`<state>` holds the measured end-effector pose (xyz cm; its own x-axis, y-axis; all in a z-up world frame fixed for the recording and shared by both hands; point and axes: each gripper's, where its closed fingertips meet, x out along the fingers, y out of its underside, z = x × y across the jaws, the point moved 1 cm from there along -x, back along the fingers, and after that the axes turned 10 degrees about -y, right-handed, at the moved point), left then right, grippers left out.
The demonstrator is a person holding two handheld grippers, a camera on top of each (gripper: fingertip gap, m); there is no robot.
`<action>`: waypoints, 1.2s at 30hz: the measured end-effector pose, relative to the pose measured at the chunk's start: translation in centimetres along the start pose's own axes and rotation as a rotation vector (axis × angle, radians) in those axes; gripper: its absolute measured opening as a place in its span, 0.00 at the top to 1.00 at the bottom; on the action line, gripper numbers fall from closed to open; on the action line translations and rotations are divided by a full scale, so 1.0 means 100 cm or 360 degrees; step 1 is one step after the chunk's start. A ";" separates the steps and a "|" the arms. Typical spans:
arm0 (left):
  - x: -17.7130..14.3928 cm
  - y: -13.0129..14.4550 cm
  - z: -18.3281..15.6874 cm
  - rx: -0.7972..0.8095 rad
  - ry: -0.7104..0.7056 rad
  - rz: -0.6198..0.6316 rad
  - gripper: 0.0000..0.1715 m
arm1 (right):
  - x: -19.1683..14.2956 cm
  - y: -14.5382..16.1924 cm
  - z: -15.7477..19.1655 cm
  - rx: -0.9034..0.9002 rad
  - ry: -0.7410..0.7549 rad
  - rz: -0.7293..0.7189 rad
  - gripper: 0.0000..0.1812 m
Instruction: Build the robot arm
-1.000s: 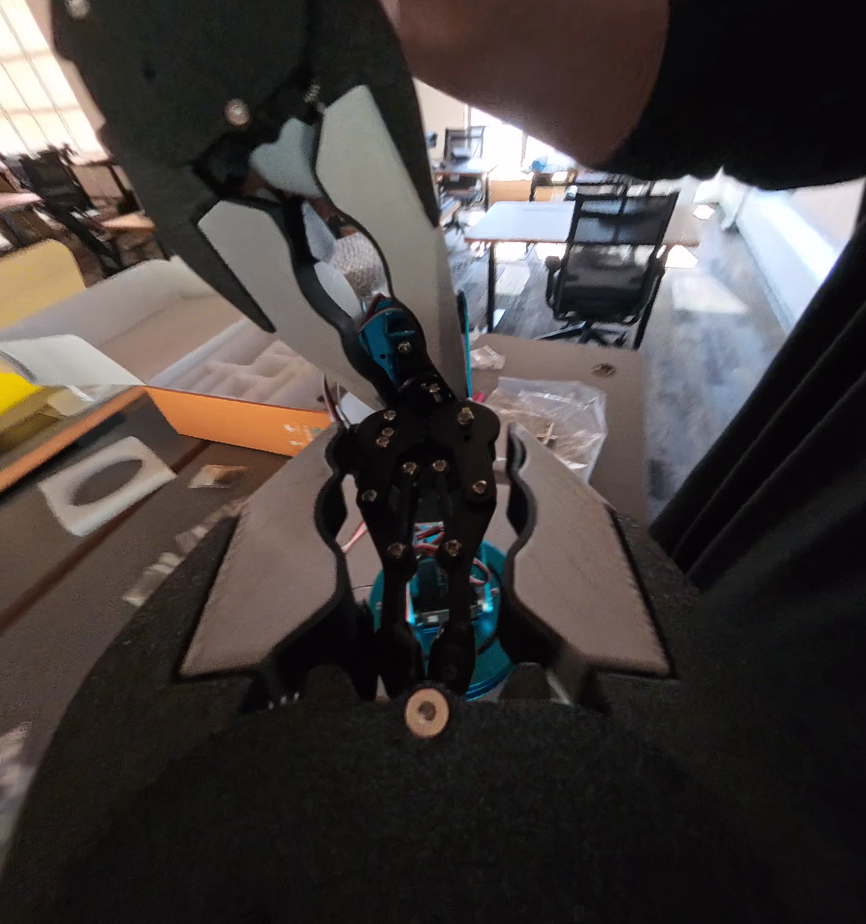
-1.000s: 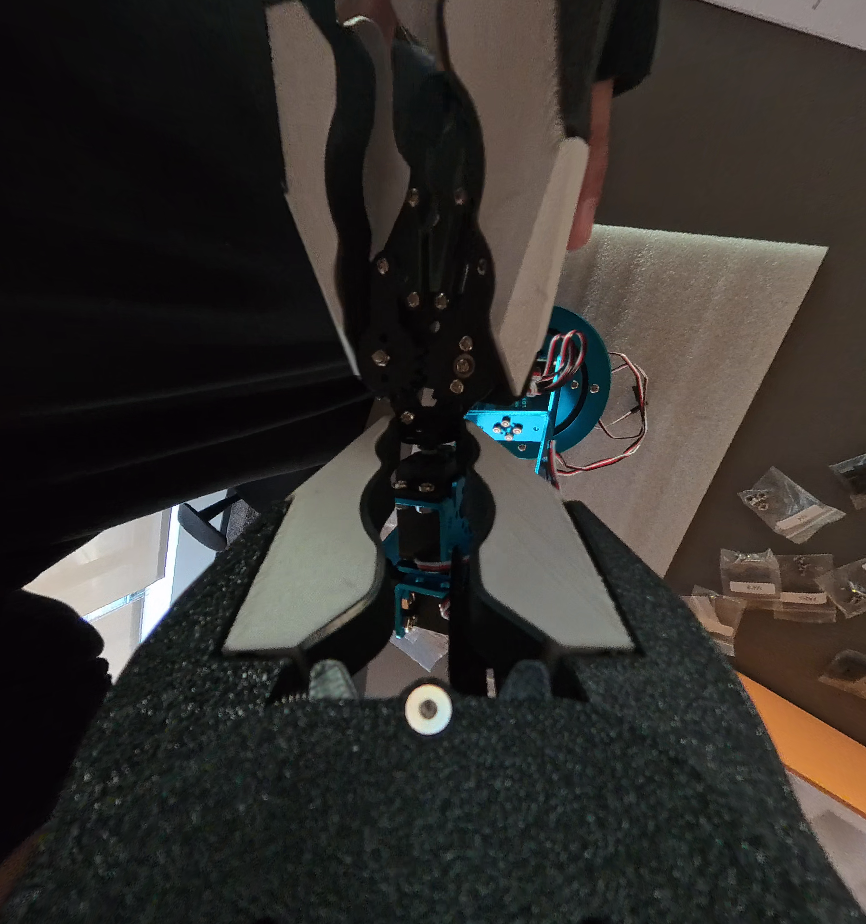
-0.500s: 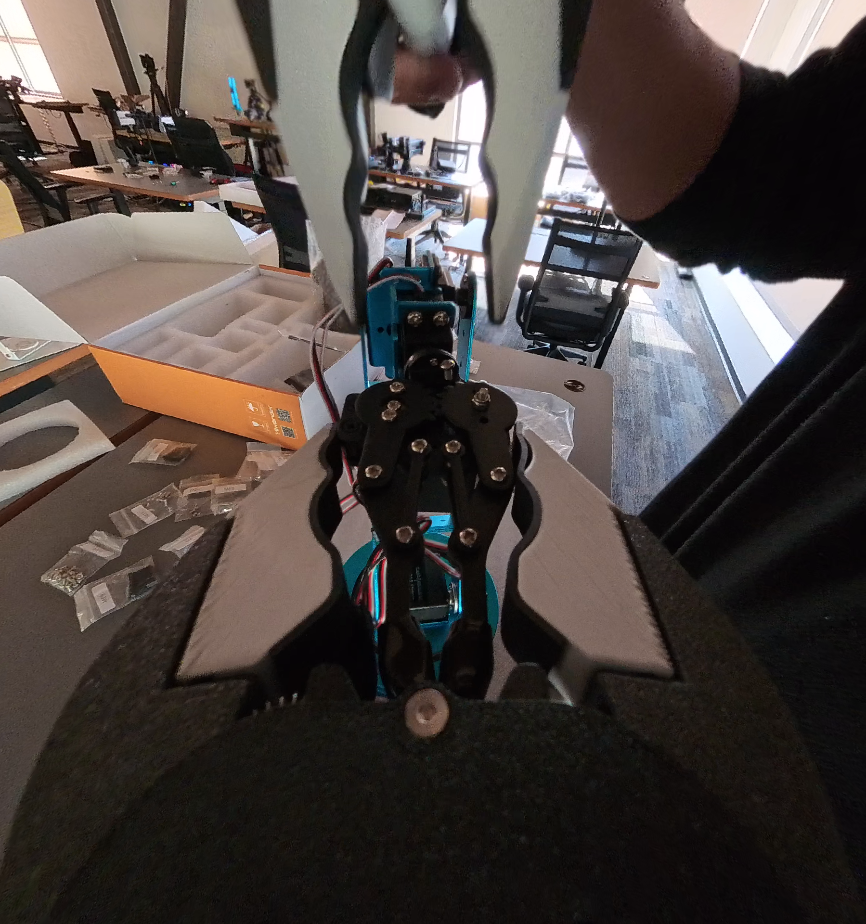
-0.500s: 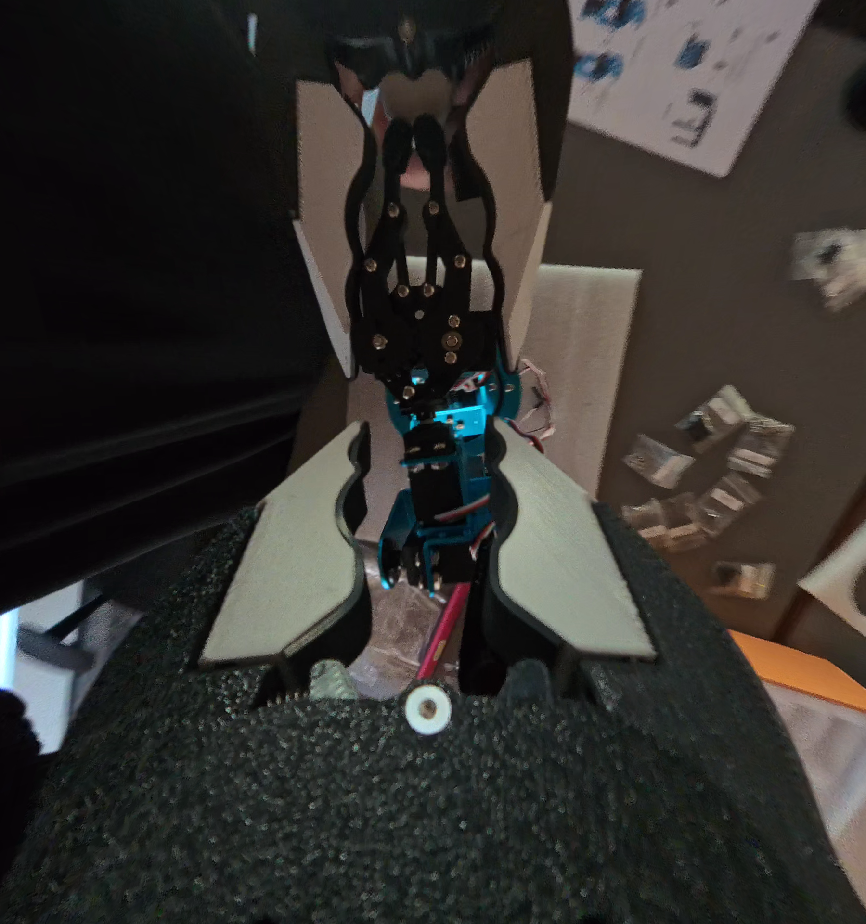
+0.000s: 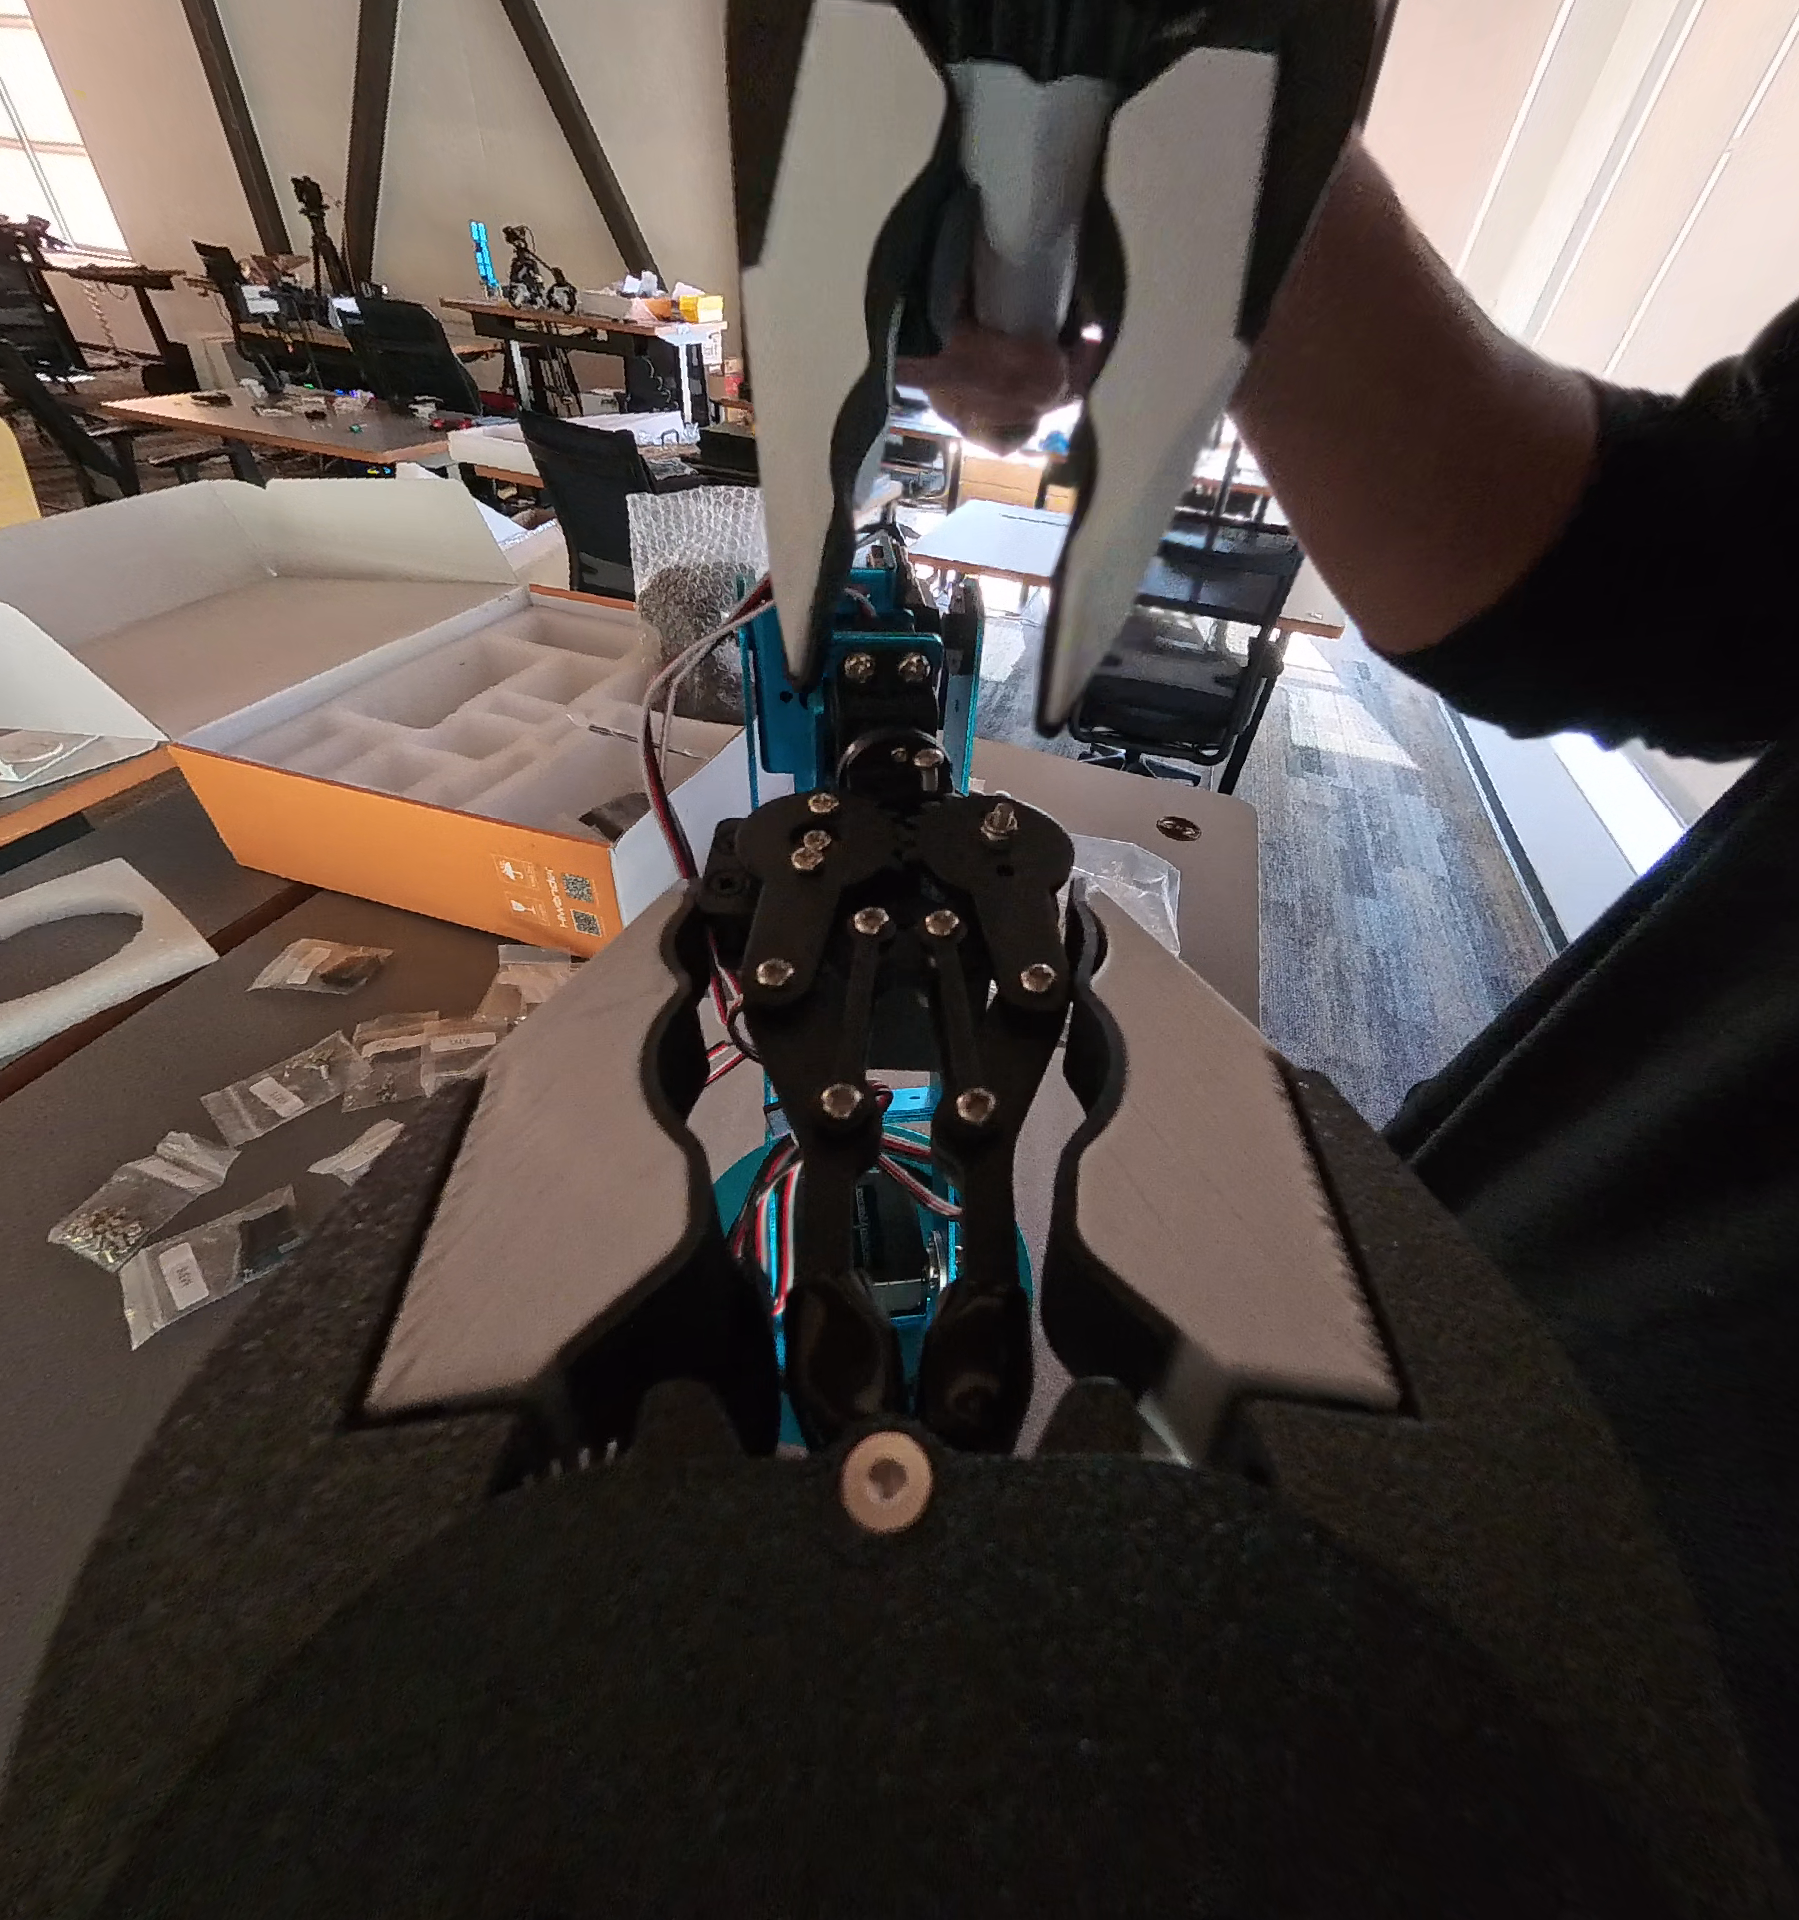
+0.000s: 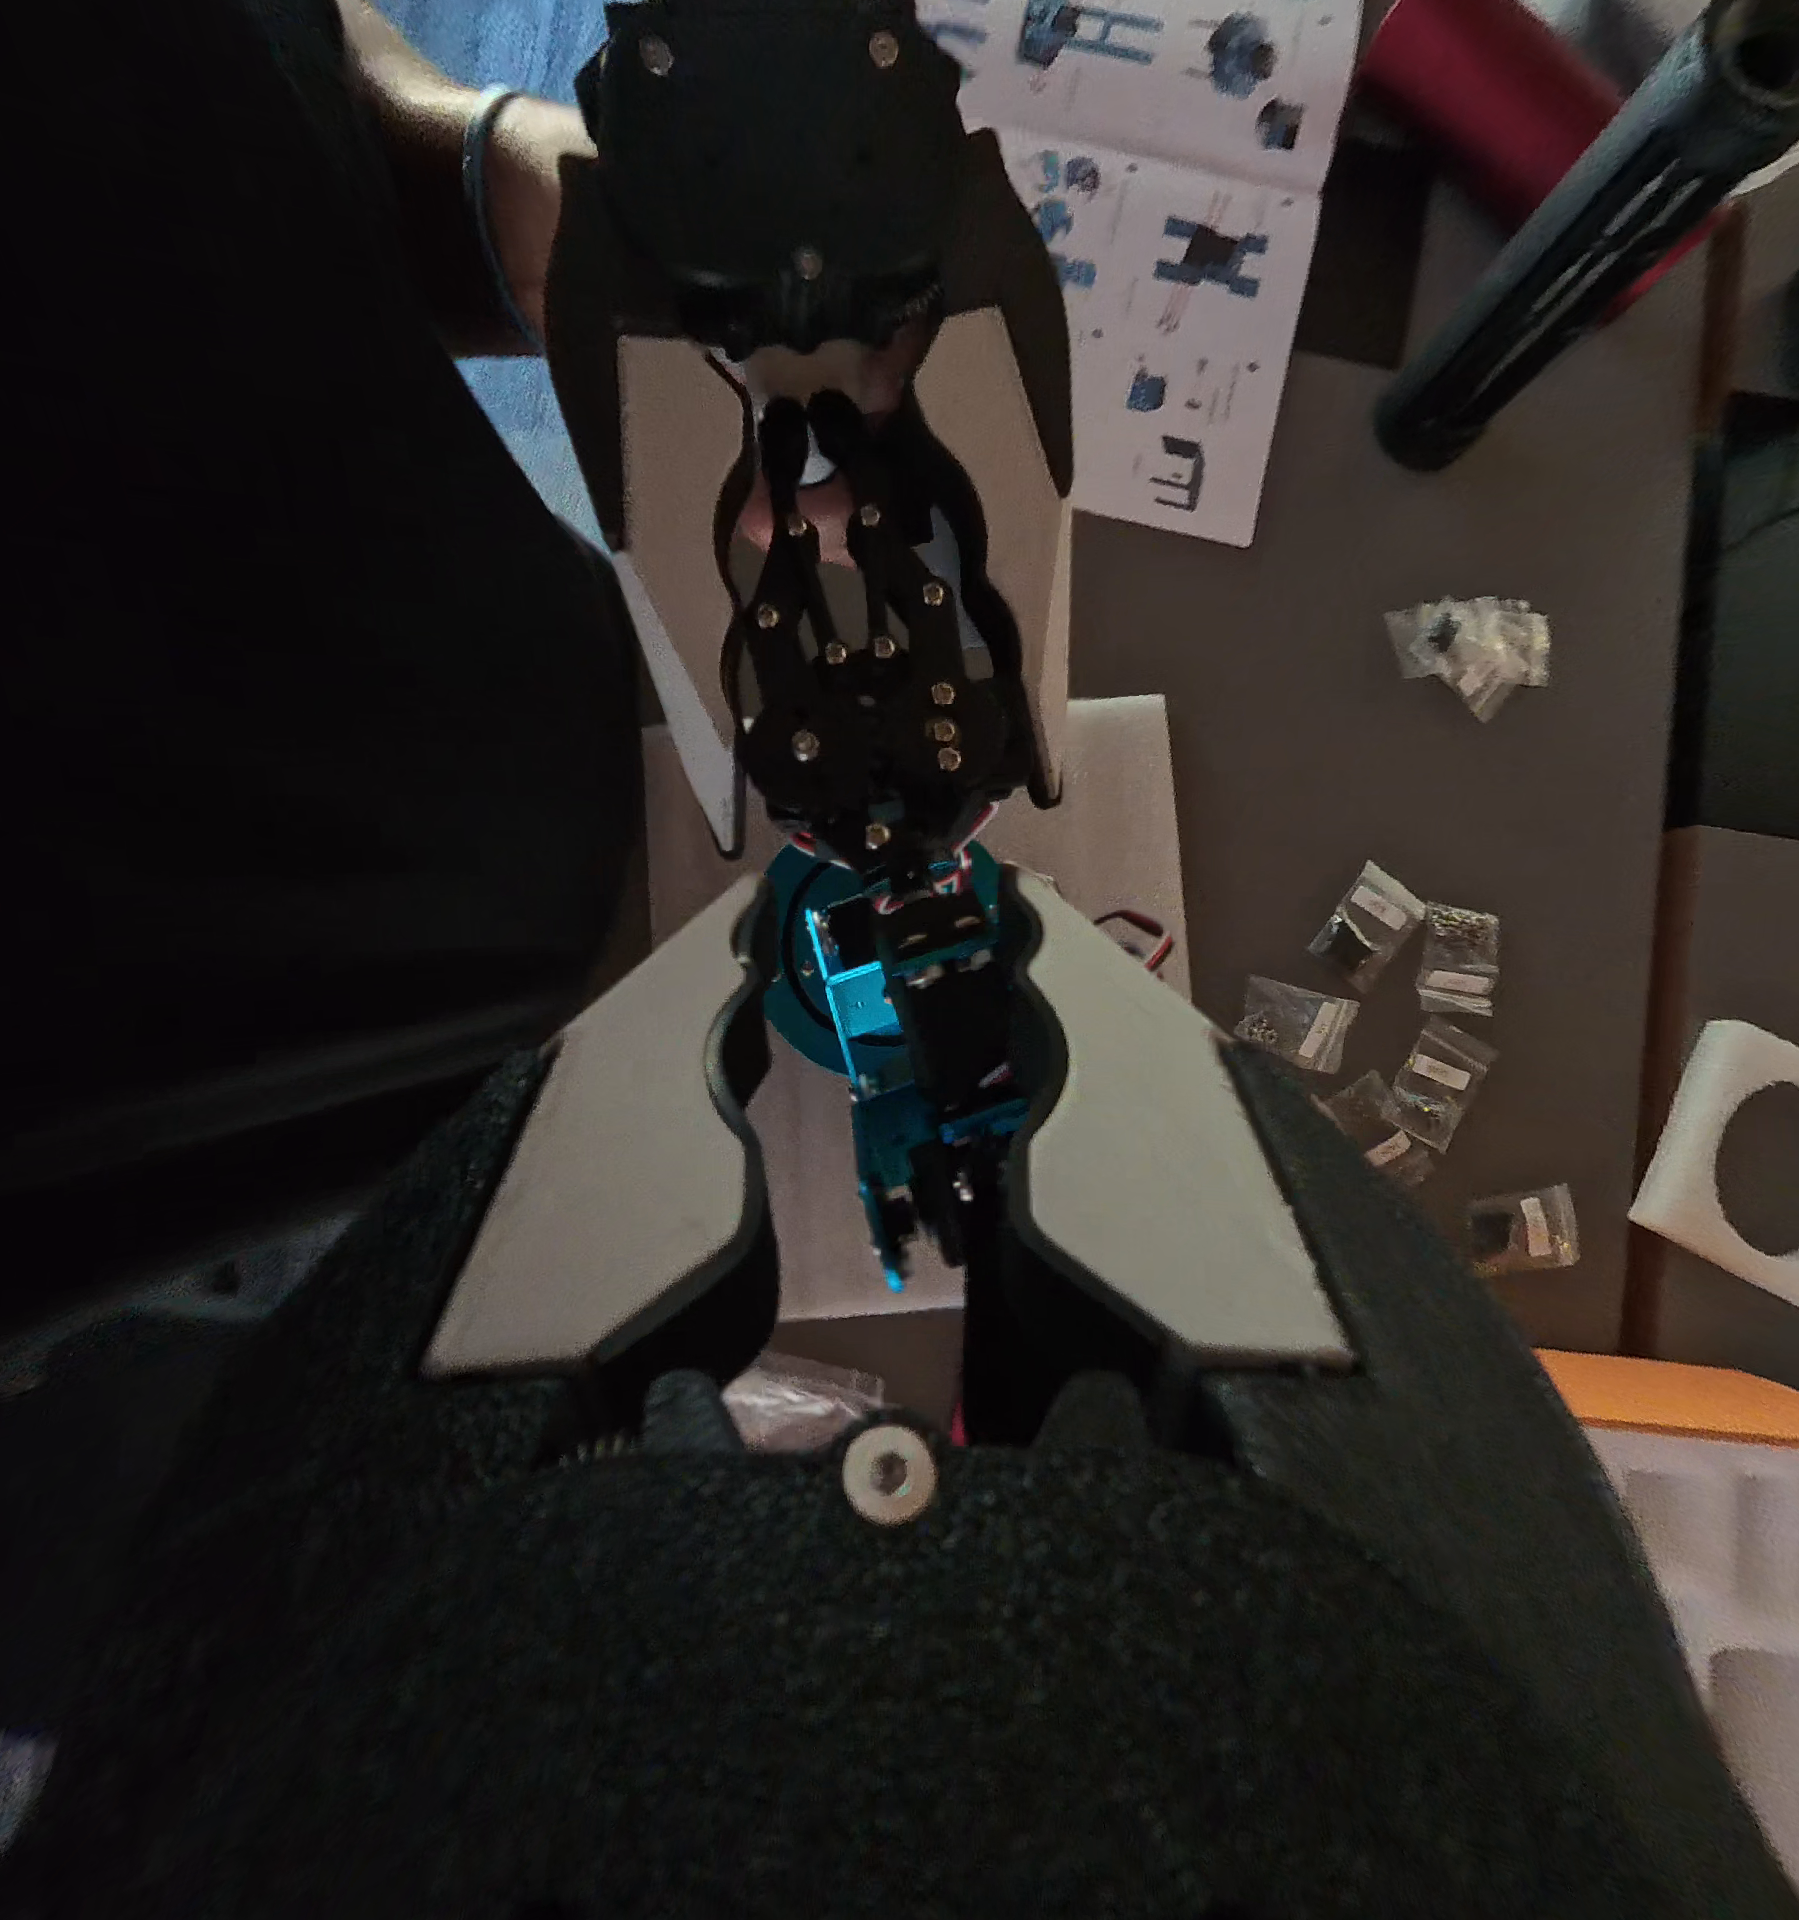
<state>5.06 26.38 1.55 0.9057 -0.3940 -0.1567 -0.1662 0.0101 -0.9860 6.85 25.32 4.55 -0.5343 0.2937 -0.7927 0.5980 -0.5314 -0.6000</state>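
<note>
My left gripper (image 5: pixel 879 1039) is clamped on the black claw (image 5: pixel 890 997) of the little blue robot arm (image 5: pixel 853 665). My right gripper (image 6: pixel 890 914) straddles its blue upper section with gaps either side, so released. Arm's over a white foam sheet (image 6: pixel 1123 790). Orange box (image 5: pixel 407 821) behind holds a mostly bare white foam tray (image 5: pixel 479 717); small parts bags (image 5: pixel 251 1101) lie loose on the table (image 5: pixel 22 1455).

Grey table (image 5: pixel 33 1195): orange box (image 5: pixel 396 831), parts bags (image 5: pixel 251 1101), foam sheet (image 6: pixel 1113 790).
</note>
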 end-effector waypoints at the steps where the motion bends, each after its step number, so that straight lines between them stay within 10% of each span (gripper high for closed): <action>1: 0.000 0.000 0.000 0.0001 0.0002 -0.0001 0.60 | 0.001 0.001 -0.003 -0.0019 -0.0030 0.0053 0.80; 14: 0.000 0.002 0.004 -0.0037 -0.0006 -0.0002 0.61 | 0.016 -0.002 -0.010 -0.0029 -0.0439 0.0427 0.90; 36: 0.001 -0.003 0.006 0.0200 -0.0002 0.0017 0.61 | 0.014 0.002 -0.004 -0.0317 0.0101 0.0473 0.85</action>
<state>5.42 26.93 1.78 0.9046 -0.3920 -0.1674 -0.1259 0.1294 -0.9836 6.47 25.98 3.29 -0.2854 0.2015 -0.9370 0.8297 -0.4375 -0.3468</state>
